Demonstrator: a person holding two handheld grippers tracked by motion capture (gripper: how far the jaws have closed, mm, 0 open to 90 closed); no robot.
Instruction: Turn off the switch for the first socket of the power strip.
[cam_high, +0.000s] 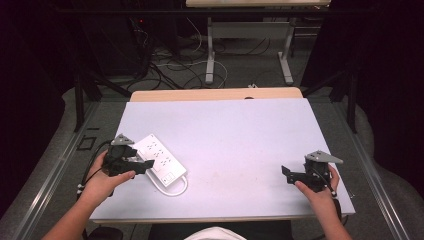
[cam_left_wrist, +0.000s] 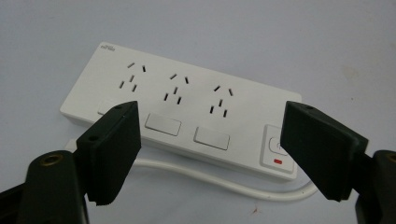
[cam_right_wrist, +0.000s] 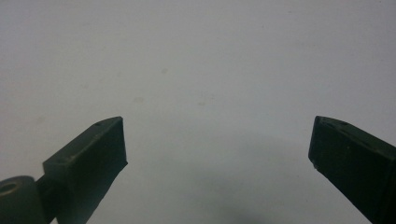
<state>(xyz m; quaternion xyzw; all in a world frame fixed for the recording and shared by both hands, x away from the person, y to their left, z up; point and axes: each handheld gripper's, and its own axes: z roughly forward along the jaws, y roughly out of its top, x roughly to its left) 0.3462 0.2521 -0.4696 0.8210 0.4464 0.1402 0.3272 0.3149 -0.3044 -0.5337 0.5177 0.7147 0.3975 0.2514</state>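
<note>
While the left claw (cam_high: 145, 164) is hovering with its jaws wide apart at the near long side of the white power strip (cam_high: 160, 159), nothing is being held yet, so I judge the work to be only at its beginning: the approach is nearly done, but the closing and any lifting or moving are not yet done. In the left gripper view the power strip (cam_left_wrist: 187, 112) is lying flat on the bench (cam_left_wrist: 280, 42), with three socket groups, flat rectangular buttons and a switch with a red mark; the two black jaws are standing in front of it, one at each end of its near side, not touching it as far as I can tell. Its white cable (cam_high: 175, 187) is making a loop toward 6 o'clock from the strip.

The strip is sitting at about 8 o'clock on the bench, diagonal, near the left edge and not far from the front edge. Toward 12 and 3 o'clock the light surface is bare, so there is much open room for moving it in those directions.

The right claw (cam_high: 286, 174) is waiting at about 4 o'clock, well apart from the strip, close to the front right corner. Its jaws are also spread apart over bare bench (cam_right_wrist: 196, 70), gripping nothing.
</note>
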